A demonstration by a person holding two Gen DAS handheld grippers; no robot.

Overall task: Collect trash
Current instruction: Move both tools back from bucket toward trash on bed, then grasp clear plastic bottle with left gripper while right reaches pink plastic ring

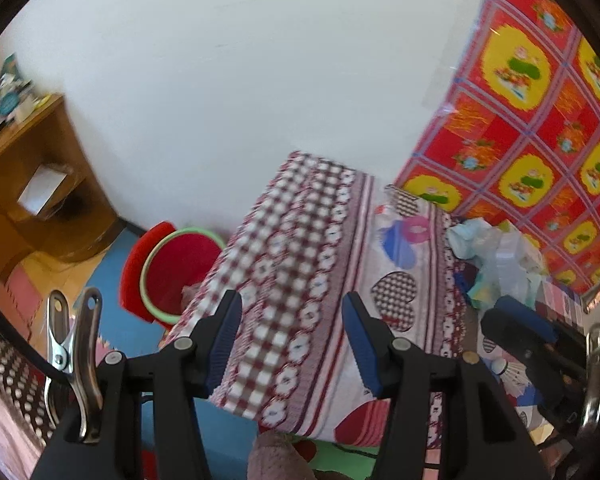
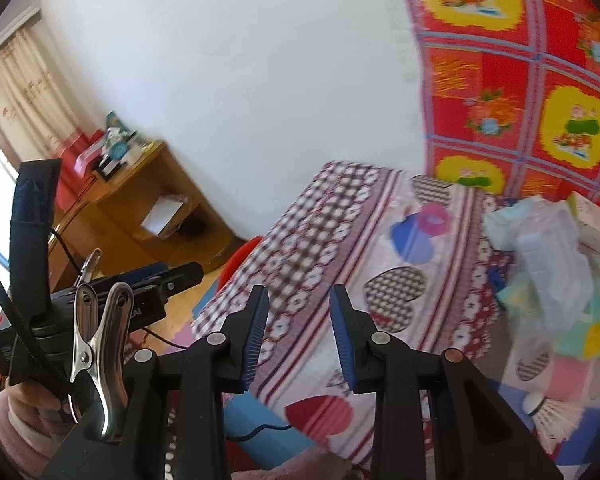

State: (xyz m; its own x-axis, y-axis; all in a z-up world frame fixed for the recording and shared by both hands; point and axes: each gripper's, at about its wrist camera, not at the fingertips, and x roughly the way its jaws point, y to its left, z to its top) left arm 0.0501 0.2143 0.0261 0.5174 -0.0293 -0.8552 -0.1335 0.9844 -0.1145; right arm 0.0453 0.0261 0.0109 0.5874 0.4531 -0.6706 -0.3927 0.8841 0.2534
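Left wrist view shows us the trash pile (image 1: 496, 256) on the patterned bedcover (image 1: 300, 280), right of our left gripper (image 1: 292, 344); its jaws gape, empty. Our right gripper (image 2: 299, 336) likewise grips nothing. A red bin (image 1: 176, 272) stands on the floor.

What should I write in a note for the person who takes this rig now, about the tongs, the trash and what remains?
Left tongs: open, empty, above the patterned bed cover.
Right tongs: open, narrower gap, empty.
Trash: a heap of crumpled clear plastic and pale tissue lies on the bed by the red and yellow wall cloth; a white shuttlecock lies nearer.
Red bucket with green rim stands on the floor left of the bed.
Done: nothing held; the bucket's contents are unclear.
Left: pick up the heap, probably drop it in the bucket.
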